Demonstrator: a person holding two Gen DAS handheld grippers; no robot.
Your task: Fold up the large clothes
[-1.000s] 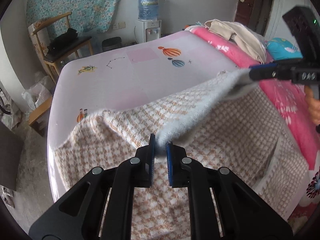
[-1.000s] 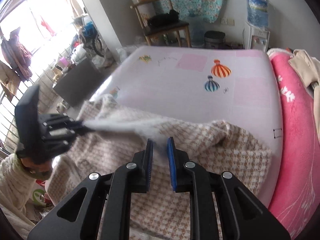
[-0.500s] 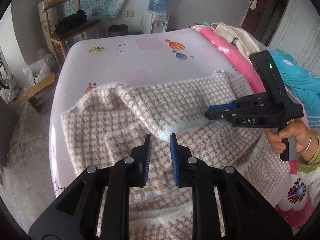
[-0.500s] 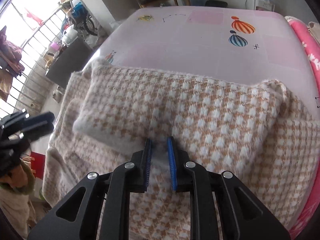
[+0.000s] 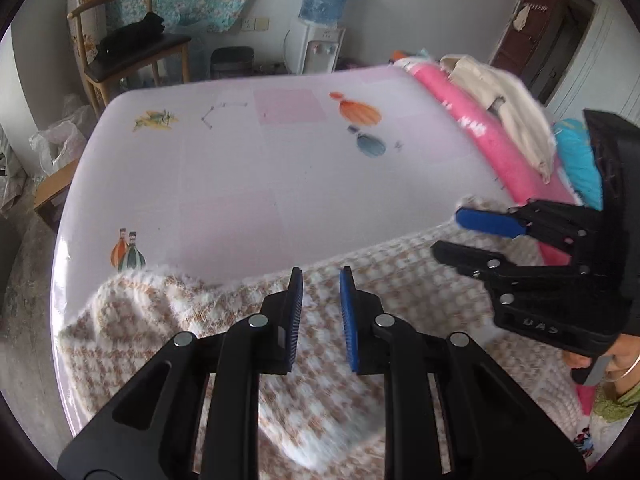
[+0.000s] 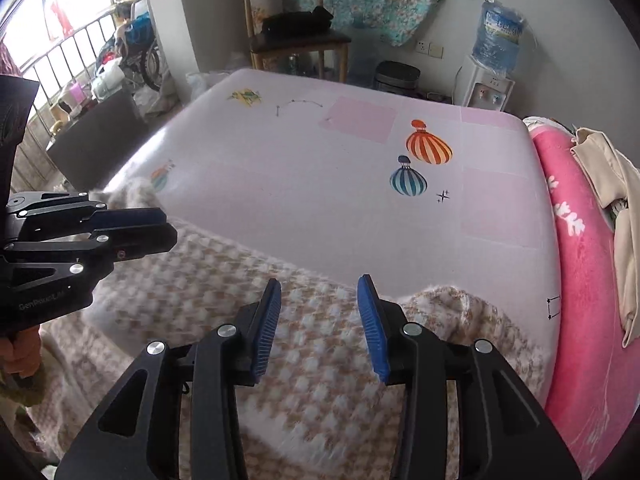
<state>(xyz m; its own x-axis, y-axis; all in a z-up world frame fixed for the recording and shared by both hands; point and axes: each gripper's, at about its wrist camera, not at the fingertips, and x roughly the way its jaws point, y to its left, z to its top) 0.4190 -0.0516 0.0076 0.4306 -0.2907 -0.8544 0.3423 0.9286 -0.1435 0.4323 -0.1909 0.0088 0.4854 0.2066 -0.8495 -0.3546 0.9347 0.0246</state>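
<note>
One checked sweater [image 6: 328, 364] is spread on the near part of the pink bed sheet [image 6: 320, 184]. Above it, the left gripper [image 5: 319, 312] and right gripper [image 6: 318, 324] are held with jaws parted, just opened, nothing pinched.

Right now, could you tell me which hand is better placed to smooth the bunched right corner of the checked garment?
Right, probably: the right tongs hang open near the checked garment's bunched corner, whereas the left tongs sit further left.
</note>
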